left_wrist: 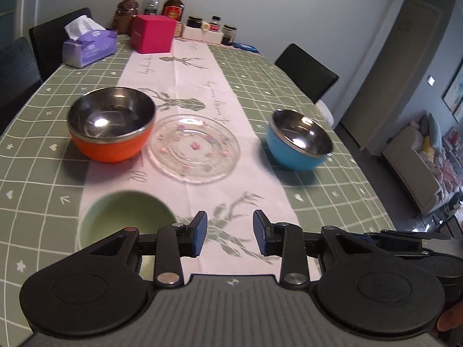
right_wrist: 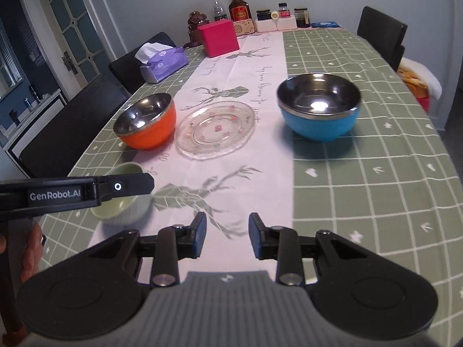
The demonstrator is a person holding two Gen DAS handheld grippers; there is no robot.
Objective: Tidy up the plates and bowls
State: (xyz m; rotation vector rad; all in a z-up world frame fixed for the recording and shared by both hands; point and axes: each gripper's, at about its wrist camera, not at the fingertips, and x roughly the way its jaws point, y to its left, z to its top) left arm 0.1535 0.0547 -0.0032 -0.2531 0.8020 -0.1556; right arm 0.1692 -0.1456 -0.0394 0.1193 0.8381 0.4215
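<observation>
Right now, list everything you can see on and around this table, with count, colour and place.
Metal-lined bowls: 2; orange bowl left of plate, blue bowl right, on green cloth.
Glass plate: 1, clear, on the white runner.
Green bowl: 1, pale green, nearest, left.
Tissue pack: 1, purple, far left.
Red box: 1, far end.
Bottles and jars: several, along the wall.
Chairs: black, at least three around the table.
Sofa: 1, beige, right.
Left gripper: black, open, empty.
Right gripper: black, open, empty.

I hold both grippers side by side, tilted downward — left gripper (left_wrist: 230, 232) with jaws parted and empty, right gripper (right_wrist: 227, 235) the same, my left hand (right_wrist: 30, 248) gripping its handle.
</observation>
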